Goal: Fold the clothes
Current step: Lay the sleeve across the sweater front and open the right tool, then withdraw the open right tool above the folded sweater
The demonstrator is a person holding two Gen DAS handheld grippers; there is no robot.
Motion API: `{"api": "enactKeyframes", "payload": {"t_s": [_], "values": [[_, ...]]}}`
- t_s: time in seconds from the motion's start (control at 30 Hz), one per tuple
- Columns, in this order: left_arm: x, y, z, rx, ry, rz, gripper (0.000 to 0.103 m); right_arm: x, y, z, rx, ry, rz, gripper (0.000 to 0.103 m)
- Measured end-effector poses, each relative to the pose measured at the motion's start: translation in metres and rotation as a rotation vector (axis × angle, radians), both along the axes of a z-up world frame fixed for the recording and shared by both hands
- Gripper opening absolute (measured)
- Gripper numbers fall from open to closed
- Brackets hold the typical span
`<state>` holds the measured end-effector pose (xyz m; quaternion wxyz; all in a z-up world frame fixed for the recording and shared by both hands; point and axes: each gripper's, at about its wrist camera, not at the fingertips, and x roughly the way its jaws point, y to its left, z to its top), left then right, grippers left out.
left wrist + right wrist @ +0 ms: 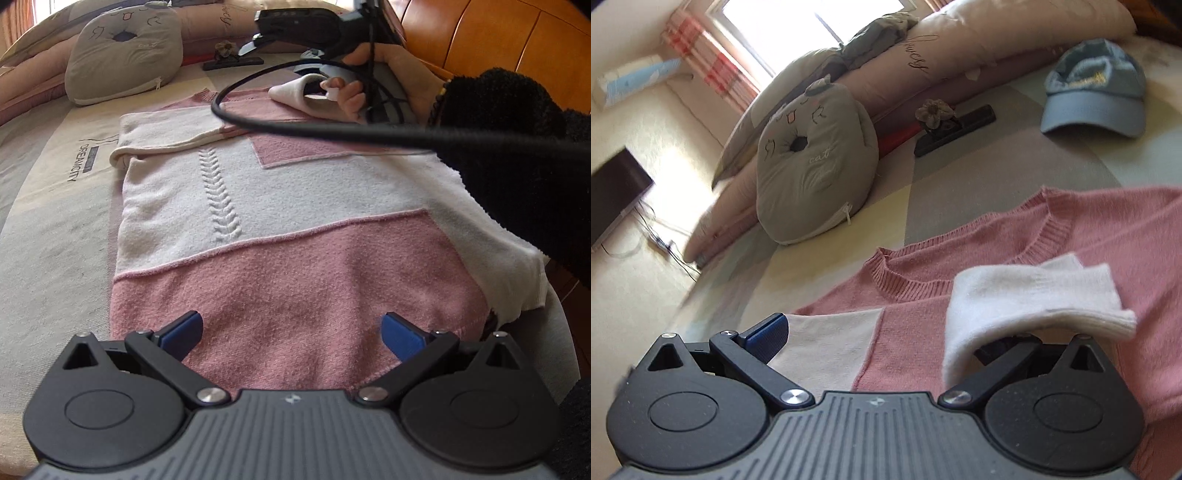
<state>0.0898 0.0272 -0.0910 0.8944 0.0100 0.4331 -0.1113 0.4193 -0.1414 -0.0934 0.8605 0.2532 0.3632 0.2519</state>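
A pink and white knit sweater (288,206) lies flat on the bed, neckline (960,266) at the far end. One white sleeve (166,136) is folded across the chest. My left gripper (293,332) is open just above the pink hem, nothing between its fingers. At the far end a hand (388,74) holds my right gripper (314,83). In the right wrist view my right gripper (882,339) stands open over the chest. The other sleeve's white cuff (1030,295) is draped over its right finger and hides it.
A grey cat pillow (812,166), a blue cap (1097,99) and a black bar with a fabric flower (945,125) lie beyond the collar. Rolled bedding (960,48) lines the far edge. A black cable (332,129) crosses the sweater. Wooden furniture (498,37) stands on the right.
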Motion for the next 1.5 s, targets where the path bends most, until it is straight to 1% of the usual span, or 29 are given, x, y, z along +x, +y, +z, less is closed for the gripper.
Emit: {"api": "enactKeyframes", "payload": {"t_s": [0.1, 0.2, 0.27, 0.37, 0.47, 0.57, 0.67, 0.77, 0.87, 1.03, 1.1, 1.23, 1.3, 1.37, 1.43, 1.5], "values": [[-0.001, -0.002, 0.000, -0.011, -0.004, -0.009, 0.102, -0.005, -0.020, -0.005, 0.079, 0.021, -0.022, 0.103], [0.000, -0.004, -0.004, -0.013, 0.003, -0.017, 0.102, -0.001, -0.037, -0.007, 0.133, 0.043, -0.067, 0.103], [0.000, -0.004, -0.005, -0.019, 0.004, -0.021, 0.102, 0.002, -0.041, -0.005, 0.168, 0.050, -0.079, 0.103], [-0.001, -0.002, -0.006, -0.024, 0.004, -0.017, 0.102, 0.006, -0.032, 0.004, 0.208, 0.033, -0.041, 0.103], [-0.003, 0.001, -0.005, -0.027, 0.001, -0.005, 0.102, 0.009, -0.007, 0.016, 0.200, 0.006, 0.038, 0.103], [-0.004, 0.005, -0.004, -0.030, -0.001, 0.003, 0.102, 0.010, 0.022, 0.023, 0.170, -0.006, 0.125, 0.103], [-0.006, 0.007, -0.001, -0.028, -0.006, 0.008, 0.102, 0.004, 0.041, 0.027, 0.113, -0.035, 0.169, 0.103], [-0.008, 0.009, 0.001, -0.027, -0.011, 0.011, 0.102, -0.004, 0.042, 0.031, 0.080, -0.060, 0.171, 0.103], [-0.009, 0.006, 0.001, -0.026, -0.009, 0.007, 0.102, -0.009, 0.019, 0.038, 0.064, -0.077, 0.122, 0.103], [-0.006, 0.001, 0.003, -0.003, -0.011, -0.015, 0.102, -0.017, -0.043, 0.048, 0.022, -0.106, 0.005, 0.103], [-0.005, -0.001, 0.004, 0.009, -0.016, -0.022, 0.102, -0.023, -0.073, 0.049, -0.029, -0.119, -0.044, 0.103], [0.005, 0.000, 0.009, 0.029, -0.020, -0.035, 0.102, -0.040, -0.129, 0.043, -0.198, -0.127, -0.132, 0.103], [0.015, 0.001, 0.013, 0.032, -0.020, -0.044, 0.102, -0.046, -0.158, 0.035, -0.201, -0.095, -0.140, 0.103], [0.031, 0.001, 0.018, 0.030, -0.021, -0.056, 0.102, -0.050, -0.183, 0.023, -0.110, -0.032, -0.108, 0.103], [0.051, -0.005, 0.019, 0.018, -0.028, -0.078, 0.102, -0.055, -0.199, 0.015, -0.038, -0.003, -0.082, 0.103], [0.073, -0.015, 0.019, 0.004, -0.037, -0.104, 0.102, -0.062, -0.201, 0.010, -0.110, -0.015, -0.088, 0.103]]}}
